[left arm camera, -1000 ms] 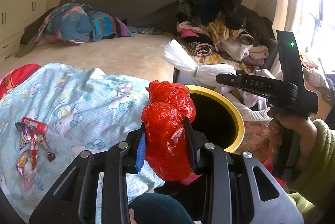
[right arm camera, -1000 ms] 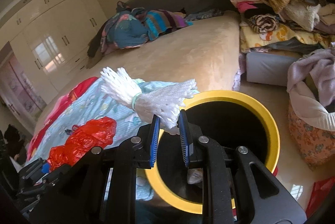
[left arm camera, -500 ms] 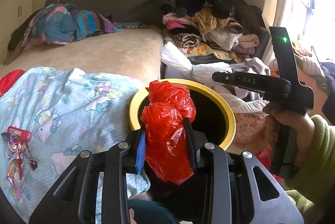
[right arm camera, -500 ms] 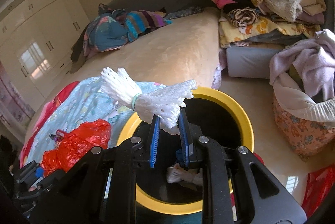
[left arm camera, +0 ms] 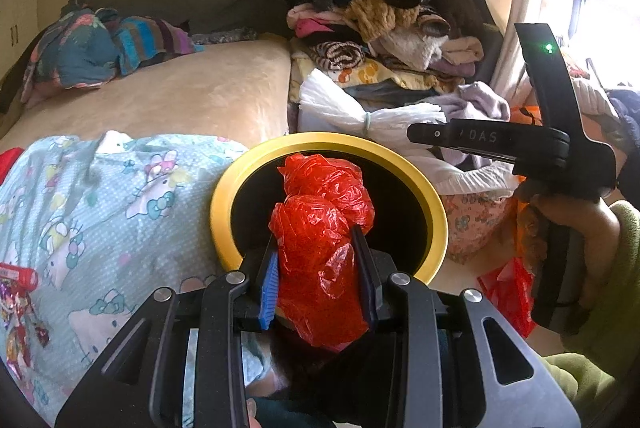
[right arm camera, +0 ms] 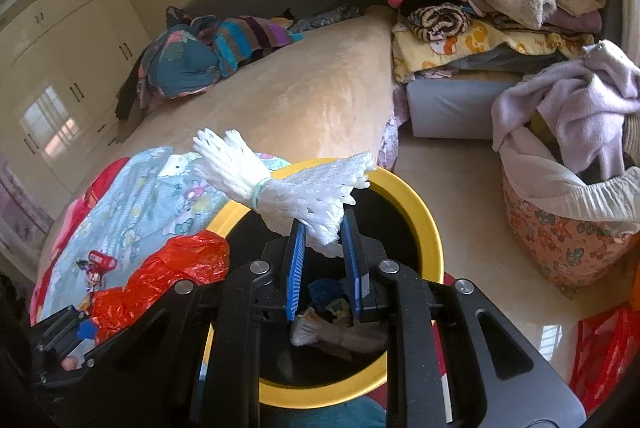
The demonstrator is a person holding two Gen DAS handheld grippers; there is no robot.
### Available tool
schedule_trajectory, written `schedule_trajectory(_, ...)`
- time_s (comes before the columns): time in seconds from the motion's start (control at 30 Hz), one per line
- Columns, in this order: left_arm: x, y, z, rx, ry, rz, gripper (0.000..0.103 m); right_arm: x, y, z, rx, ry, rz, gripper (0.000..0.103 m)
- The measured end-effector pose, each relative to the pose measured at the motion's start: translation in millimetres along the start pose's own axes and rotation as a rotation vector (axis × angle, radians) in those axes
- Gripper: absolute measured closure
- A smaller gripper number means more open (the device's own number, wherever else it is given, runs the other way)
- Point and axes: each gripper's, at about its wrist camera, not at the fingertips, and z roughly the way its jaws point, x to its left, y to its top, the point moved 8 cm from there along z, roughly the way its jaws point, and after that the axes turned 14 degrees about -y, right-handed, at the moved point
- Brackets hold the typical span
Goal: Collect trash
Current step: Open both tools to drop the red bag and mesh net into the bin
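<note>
Drop-off step: left gripper (left arm camera: 318, 278) jaws pinching the red plastic bag (left arm camera: 324, 248) at centre frame over the yellow-rimmed bin (left arm camera: 224, 196), right gripper (right arm camera: 322, 262) jaws nipping the white foam net (right arm camera: 296, 196) above the same bin w/ trash inside; next, I'd judge, spread both jaws once fully over the opening.

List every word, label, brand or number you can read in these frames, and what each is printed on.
"DAS": on the arm of the right gripper, in the left wrist view; a mark before it is unclear.
Red snack wrapper on the bedspread: print too small to read.
Yellow cartoon blanket: red lettering too blurred.
</note>
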Motion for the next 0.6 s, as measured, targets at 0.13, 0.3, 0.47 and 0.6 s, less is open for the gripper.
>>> schedule_trajectory(0.13, 0, 1, 9, 0.012, -0.001, 0.003, 0.072, -5, -2, 5, 0.013, -0.008, 0.006, 0.089)
schedule_trajectory(0.3, 4, 0, 19, 0.028, -0.008, -0.022, 0.072, -7, -3, 11, 0.027, -0.012, 0.002, 0.089)
schedule_trajectory(0.47, 14, -6, 36, 0.061, -0.025, -0.079, 0.072, -9, -7, 17, 0.045, -0.013, 0.003, 0.089)
schedule_trajectory(0.6, 21, -9, 47, 0.078, -0.033, -0.112, 0.072, -8, -9, 21, 0.054, -0.014, -0.002, 0.088)
